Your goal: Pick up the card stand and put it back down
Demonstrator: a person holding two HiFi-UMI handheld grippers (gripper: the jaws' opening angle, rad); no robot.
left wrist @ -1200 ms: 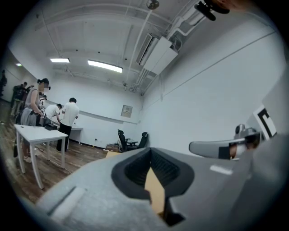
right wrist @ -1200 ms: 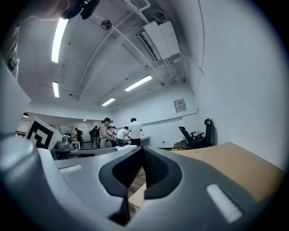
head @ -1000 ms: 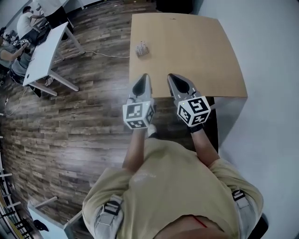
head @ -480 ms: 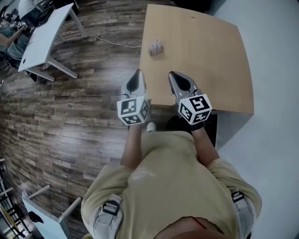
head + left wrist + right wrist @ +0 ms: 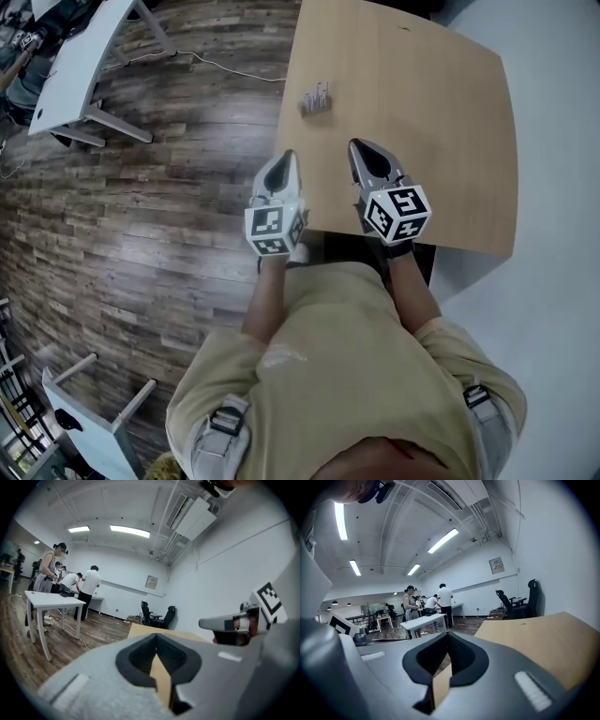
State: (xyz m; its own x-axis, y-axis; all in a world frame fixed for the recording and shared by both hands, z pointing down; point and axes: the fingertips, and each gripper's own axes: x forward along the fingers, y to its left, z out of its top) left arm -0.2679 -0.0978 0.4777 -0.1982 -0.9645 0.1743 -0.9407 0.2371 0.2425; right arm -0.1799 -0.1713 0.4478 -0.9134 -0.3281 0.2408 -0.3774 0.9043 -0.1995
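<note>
The card stand (image 5: 317,98), a small pale slotted block, stands on the wooden table (image 5: 431,112) near its left edge. In the head view my left gripper (image 5: 288,157) points at the table's near left edge, well short of the stand, with its jaws shut and nothing between them. My right gripper (image 5: 360,146) is beside it over the near part of the table, also shut and empty. In the left gripper view the jaws of the left gripper (image 5: 156,635) meet at the tips. The right gripper (image 5: 447,634) looks the same in its own view. Neither gripper view shows the stand.
A white wall and pale floor border the table on the right. Wood-plank floor lies to the left, with a cable (image 5: 225,67) across it. A white table (image 5: 70,70) with people beside it stands further left. Office chairs (image 5: 157,614) are beyond the table's far end.
The head view has swung, so the table and stand now sit further right in it. Both grippers stay shut and side by side at the near edge. The stand has not moved on the table.
</note>
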